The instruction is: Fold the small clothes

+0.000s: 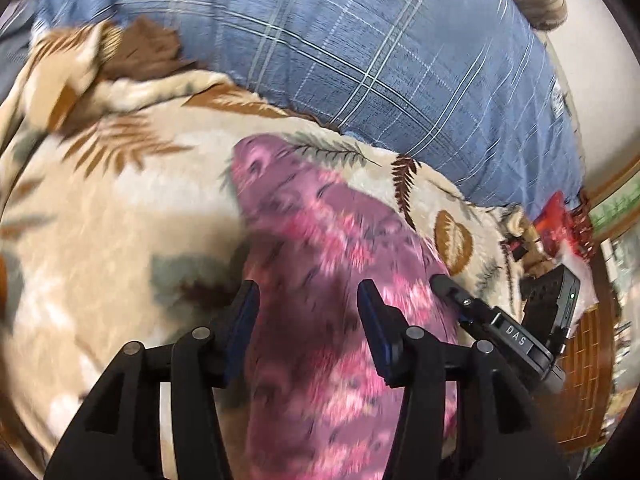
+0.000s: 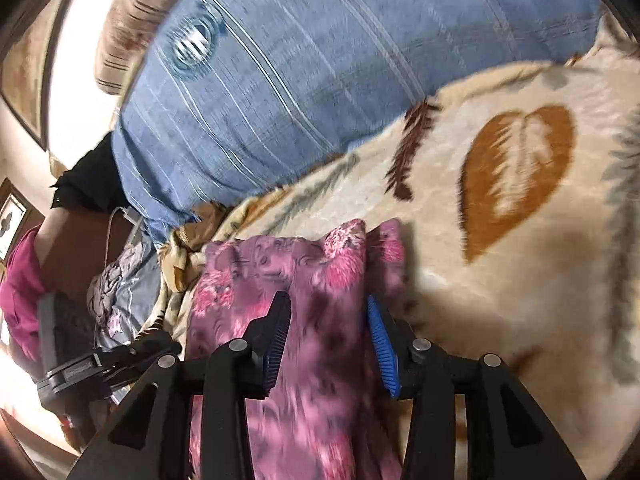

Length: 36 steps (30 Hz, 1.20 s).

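Observation:
A small pink and purple floral garment [image 1: 320, 240] lies in a long strip on a cream leaf-print blanket [image 1: 120, 200]. My left gripper [image 1: 308, 304] is open, its fingers straddling the garment just above it. The right gripper's tip [image 1: 444, 284] shows at the garment's right edge in the left wrist view. In the right wrist view the garment [image 2: 304, 272] runs between the fingers of my open right gripper [image 2: 328, 316]; its bunched end lies just ahead. The left gripper [image 2: 120, 356] shows at the lower left. Both views are motion-blurred.
A blue plaid pillow [image 1: 360, 40] lies behind the blanket [image 2: 520, 240] and also shows in the right wrist view [image 2: 300, 60]. A striped bolster [image 2: 136, 24] leans by the wall. A red object [image 1: 560, 224] and a woven basket [image 1: 580, 380] sit at the right. Crumpled grey cloth [image 2: 120, 284] lies at the left.

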{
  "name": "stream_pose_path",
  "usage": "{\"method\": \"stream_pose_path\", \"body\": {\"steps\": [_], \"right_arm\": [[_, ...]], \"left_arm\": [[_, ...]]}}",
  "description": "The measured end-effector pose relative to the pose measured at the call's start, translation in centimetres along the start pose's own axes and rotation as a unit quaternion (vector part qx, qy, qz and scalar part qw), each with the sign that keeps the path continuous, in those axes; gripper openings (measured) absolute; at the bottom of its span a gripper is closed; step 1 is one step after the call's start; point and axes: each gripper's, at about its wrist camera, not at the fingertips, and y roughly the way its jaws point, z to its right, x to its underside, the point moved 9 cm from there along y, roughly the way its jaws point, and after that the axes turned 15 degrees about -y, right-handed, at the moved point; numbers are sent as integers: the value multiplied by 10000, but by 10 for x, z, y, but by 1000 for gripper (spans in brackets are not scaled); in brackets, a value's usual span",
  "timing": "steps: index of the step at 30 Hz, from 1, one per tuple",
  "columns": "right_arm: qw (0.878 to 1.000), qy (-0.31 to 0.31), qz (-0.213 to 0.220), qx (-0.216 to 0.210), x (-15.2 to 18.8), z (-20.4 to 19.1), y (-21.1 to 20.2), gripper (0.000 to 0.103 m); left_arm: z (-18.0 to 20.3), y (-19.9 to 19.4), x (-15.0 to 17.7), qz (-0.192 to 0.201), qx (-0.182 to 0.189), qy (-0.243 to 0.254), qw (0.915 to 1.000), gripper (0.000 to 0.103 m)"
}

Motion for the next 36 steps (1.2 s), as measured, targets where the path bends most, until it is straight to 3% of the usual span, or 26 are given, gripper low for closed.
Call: {"method": "stream_pose_path", "body": {"steps": [1, 2, 4, 6, 8, 9, 11, 14, 17, 19, 21, 23, 24, 25, 27, 28, 33, 36], "right_arm": [[10000, -34, 8, -74, -5, -3, 6, 26], [9998, -127, 125, -73, -10, -6, 5, 4], [9984, -367, 423, -107, -20, -16, -1, 4], [9960, -685, 555, 138, -22, -18, -1, 4], [9958, -748, 238, 474, -13, -4, 17, 4], [9960, -688, 51, 576, -7, 5, 27, 5], [9986, -408, 44, 344, -3, 14, 32, 5], [9979, -403, 103, 501, -9, 16, 12, 21], [9951, -699, 624, 301, -16, -1, -17, 21], [9915, -1032, 742, 296, -18, -14, -20, 21], [9907, -1211, 559, 260, -15, -22, -3, 17], [9923, -1148, -42, 454, -1, -12, 29, 14], [9914, -1188, -221, 507, 6, -8, 40, 15], [9914, -1208, -46, 507, 3, -9, 35, 14], [9902, -1221, -113, 669, 2, -11, 20, 16], [9898, -1299, 1, 584, 3, -18, 5, 21], [9829, -1841, 86, -17, 41, -50, -36, 25], [9751, -2161, -198, 449, 68, -41, -18, 25]], "left_arm": [[2, 7, -5, 71, -176, 82, 9998, 49], [2, 14, -11, 203, -378, 196, 9989, 49], [-1, 28, -19, 323, -672, 364, 9966, 50], [-9, 46, -23, 254, -784, 348, 9960, 56], [-19, 65, -26, 197, -860, 218, 9959, 77], [-24, 69, -27, 161, -781, 99, 9968, 79], [-25, 65, -34, 104, -602, -54, 9981, 78], [-24, 41, -39, 18, -411, -122, 9991, 75], [-11, 11, -34, 380, -368, 188, 9984, 74], [-3, 7, -34, 588, -487, 404, 9963, 74], [2, 23, -34, 574, -741, 571, 9940, 74], [-4, 50, -32, 312, -1074, 577, 9921, 78], [-7, 55, -32, 190, -991, 471, 9938, 78], [-10, 51, -33, 143, -857, 263, 9959, 77], [-12, 33, -30, 116, -724, 179, 9971, 77], [-12, 18, -26, 202, -709, 298, 9968, 76], [-9, -24, 22, 527, -750, 1041, 9903, 75], [-22, -2, 64, 236, -904, 1065, 9899, 77]]}}
